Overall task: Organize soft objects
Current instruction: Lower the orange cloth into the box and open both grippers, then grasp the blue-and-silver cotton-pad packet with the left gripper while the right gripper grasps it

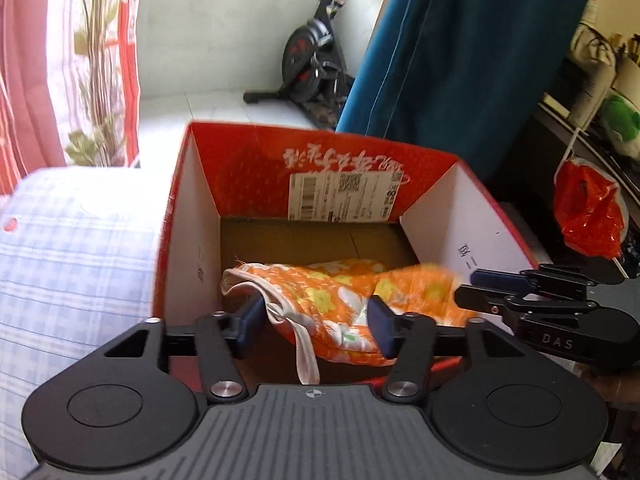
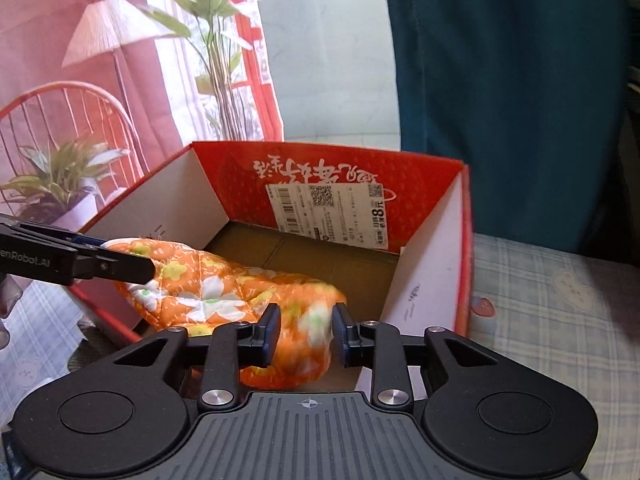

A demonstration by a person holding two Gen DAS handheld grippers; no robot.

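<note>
An orange floral quilted cloth (image 1: 336,300) with white trim lies in a red cardboard box (image 1: 248,168), draped over its near edge. My left gripper (image 1: 316,320) is open with its jaws either side of the cloth's left end. My right gripper (image 2: 306,330) is open around the cloth's right end (image 2: 304,328), which looks blurred. The cloth (image 2: 208,284) and box (image 2: 464,240) also show in the right wrist view, where the left gripper (image 2: 132,266) comes in from the left. The right gripper (image 1: 472,288) shows at the right of the left wrist view.
The box stands on a light blue checked bed cover (image 1: 72,264). A teal curtain (image 1: 460,60) hangs behind it. An exercise bike (image 1: 316,60) stands at the far wall. An orange plastic bag (image 1: 588,212) hangs at right. A printed pink curtain (image 2: 100,60) hangs at left.
</note>
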